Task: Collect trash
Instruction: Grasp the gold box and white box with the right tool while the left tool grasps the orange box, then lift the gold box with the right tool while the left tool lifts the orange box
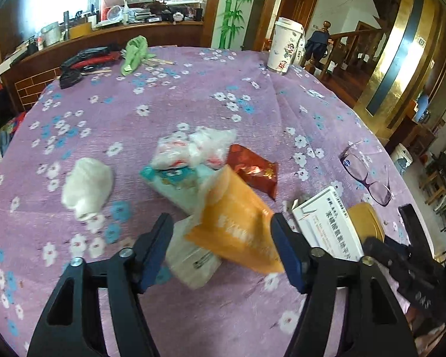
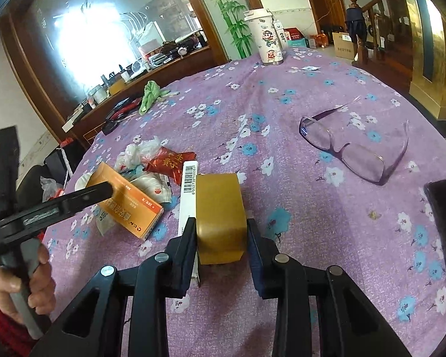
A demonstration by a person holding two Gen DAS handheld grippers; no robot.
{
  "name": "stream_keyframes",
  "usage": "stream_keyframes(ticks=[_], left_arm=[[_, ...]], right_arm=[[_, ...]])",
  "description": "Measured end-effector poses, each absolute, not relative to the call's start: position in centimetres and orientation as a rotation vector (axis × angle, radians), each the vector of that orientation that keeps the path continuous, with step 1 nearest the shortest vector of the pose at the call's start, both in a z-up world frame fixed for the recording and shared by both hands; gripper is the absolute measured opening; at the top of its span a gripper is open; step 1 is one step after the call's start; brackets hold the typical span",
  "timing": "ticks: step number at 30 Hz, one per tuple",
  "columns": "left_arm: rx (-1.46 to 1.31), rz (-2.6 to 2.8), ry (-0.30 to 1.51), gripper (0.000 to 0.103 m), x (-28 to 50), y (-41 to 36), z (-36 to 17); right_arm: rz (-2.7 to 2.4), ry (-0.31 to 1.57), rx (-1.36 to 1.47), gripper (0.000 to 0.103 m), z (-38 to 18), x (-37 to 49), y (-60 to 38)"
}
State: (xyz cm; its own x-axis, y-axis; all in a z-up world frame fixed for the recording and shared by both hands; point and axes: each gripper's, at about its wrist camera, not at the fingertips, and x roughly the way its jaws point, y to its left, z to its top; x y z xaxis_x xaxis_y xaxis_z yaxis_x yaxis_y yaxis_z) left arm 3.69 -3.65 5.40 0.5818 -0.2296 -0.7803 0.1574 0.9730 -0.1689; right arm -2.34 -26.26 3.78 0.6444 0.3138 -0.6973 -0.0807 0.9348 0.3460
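Left wrist — orange box (image 1: 238, 226) blurred, white box (image 1: 322, 229) half-hidden.

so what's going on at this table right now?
A person is clearing trash off a table with a purple floral cloth, one handheld gripper in each hand. The right gripper has its fingers around a roll of brown packing tape, beside a white barcoded box. The left gripper straddles an orange box in the wrapper pile, not visibly clamped. Glasses and a lidded cup sit untouched.
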Motion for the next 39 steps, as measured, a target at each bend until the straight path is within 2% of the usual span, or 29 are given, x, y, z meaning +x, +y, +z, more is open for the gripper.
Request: stream_keyframes(ticks=[3,4,5,6,19,20,37,39], left_arm=[[-0.072,-0.238,0.913,0.062,3.7,-4.8,5.1],[-0.066,-0.248,0.908,0.055,3.6,-5.1,5.2],[-0.067,-0.261,0.91,0.042,3.5,-5.4,5.1],[-0.068,-0.268,0.908,0.04,3.3,-5.7,5.1],[-0.001,-0.314,0.824,0.043,2.0,-8.6,5.8],[0.0,-0.303,0.814,0.033,1.9,-8.6,5.9],[-0.02,-0.266,0.774,0.025,-0.7,-5.2,7.6],[-0.011,-0.264,0.758,0.021,-1.9,-4.2,8.0]], right_arm=[[0.237,0.838,0.308,0.033,3.7,-2.4,-26.5],[0.239,0.837,0.311,0.033,3.6,-2.4,-26.5],[0.24,0.835,0.313,0.033,3.6,-2.5,-26.5],[0.243,0.833,0.311,0.032,3.6,-2.5,-26.5],[0.24,0.838,0.338,0.032,3.4,-2.9,-26.8],[0.24,0.838,0.341,0.032,3.3,-2.9,-26.9],[0.261,0.772,0.335,0.031,6.1,-4.8,-26.7],[0.274,0.761,0.326,0.031,6.8,-5.2,-26.3]])
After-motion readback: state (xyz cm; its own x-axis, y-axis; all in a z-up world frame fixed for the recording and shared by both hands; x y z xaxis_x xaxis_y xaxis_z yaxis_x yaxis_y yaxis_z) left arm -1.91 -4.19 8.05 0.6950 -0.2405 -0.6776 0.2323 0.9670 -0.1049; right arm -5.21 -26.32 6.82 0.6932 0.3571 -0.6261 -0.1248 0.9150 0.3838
